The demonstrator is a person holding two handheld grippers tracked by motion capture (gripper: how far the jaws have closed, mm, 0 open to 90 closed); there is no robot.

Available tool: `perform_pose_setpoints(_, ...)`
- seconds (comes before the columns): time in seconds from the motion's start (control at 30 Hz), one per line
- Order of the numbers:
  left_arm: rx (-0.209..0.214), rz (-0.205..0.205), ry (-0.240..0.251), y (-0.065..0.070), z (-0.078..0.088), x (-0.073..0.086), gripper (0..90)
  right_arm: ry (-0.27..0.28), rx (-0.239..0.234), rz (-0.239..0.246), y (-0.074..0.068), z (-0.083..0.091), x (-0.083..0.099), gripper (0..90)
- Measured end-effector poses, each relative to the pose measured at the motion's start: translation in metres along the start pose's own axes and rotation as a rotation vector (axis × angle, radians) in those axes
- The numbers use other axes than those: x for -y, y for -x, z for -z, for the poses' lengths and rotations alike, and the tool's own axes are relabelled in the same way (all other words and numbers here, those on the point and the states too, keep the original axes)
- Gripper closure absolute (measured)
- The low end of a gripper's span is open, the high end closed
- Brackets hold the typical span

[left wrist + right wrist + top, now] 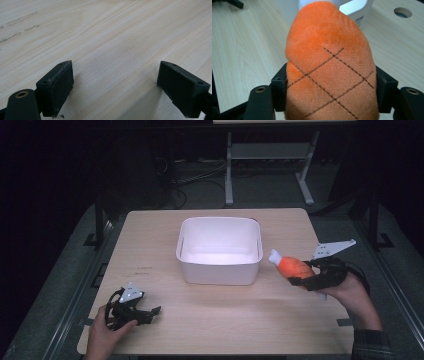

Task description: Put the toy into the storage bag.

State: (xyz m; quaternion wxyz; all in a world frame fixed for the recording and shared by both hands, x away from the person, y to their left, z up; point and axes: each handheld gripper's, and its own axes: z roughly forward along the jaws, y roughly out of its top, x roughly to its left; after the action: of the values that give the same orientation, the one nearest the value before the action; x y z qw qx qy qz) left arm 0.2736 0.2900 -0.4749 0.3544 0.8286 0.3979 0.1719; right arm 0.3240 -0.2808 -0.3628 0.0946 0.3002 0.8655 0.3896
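Orange plush toy (292, 267), clamped in the right gripper (300, 275), sits near the tabletop's (225, 320) right edge beside the white bin (219, 251); right gripper view reveals stitched crosshatching. Left gripper (115, 87) gapes empty near the front-left corner.

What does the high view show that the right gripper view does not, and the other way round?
High view: the left gripper with open jaws low over the table, and the whole white bin, empty. Right gripper view: crossed dark stitching on the orange plush toy and a round hole in the tabletop. Both: the right gripper shut on the toy, beside the bin.
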Motion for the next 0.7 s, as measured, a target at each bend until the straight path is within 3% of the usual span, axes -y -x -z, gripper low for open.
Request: perform_pose_setpoints(0.7,-0.001,-0.004,-0.001,0.000,0.000,0.000,12.9,0.030,-0.009,0.049,0.008,0.000,-0.047,30.4)
